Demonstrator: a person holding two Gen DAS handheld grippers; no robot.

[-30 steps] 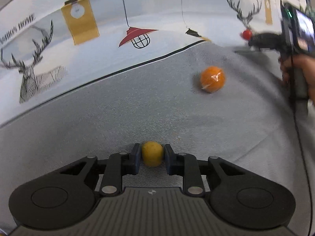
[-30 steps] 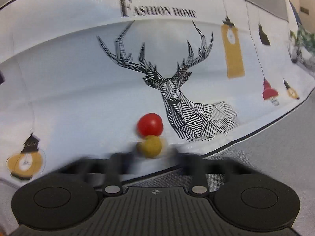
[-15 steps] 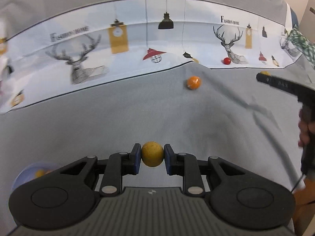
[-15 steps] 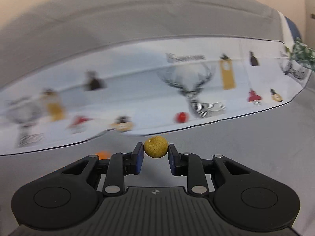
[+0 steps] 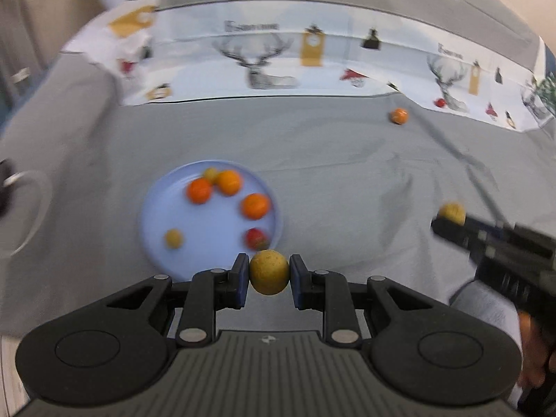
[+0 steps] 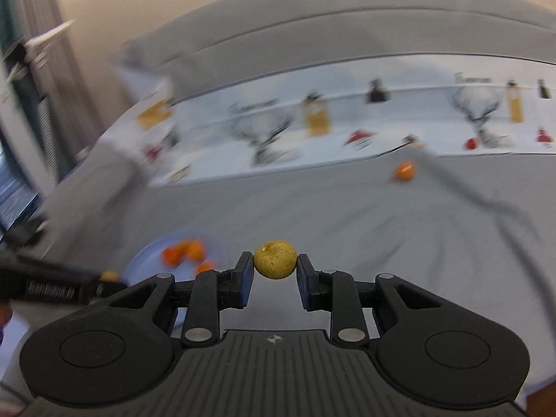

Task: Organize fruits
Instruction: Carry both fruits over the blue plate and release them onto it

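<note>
My left gripper (image 5: 269,276) is shut on a yellow-brown round fruit (image 5: 269,275), just right of the near rim of a light blue plate (image 5: 163,215). The plate holds several fruits: oranges (image 5: 255,205), a red one (image 5: 256,238) and small yellow ones (image 5: 173,238). My right gripper (image 6: 274,266) is shut on another yellow-brown fruit (image 6: 275,263); it also shows in the left wrist view (image 5: 450,212) to the right of the plate. A loose orange (image 5: 398,116) and a small red fruit (image 5: 440,102) lie far back right.
Everything lies on a grey cloth (image 5: 347,160) over a sofa seat. A white printed cloth with deer and lamps (image 5: 271,62) runs along the backrest. The plate shows in the right wrist view (image 6: 146,253) at lower left, behind the left gripper's side (image 6: 52,288).
Both grippers swung left and back with their fruits. The blue plate has come into full view ahead of the left gripper; the loose orange and red fruit now sit far right.
</note>
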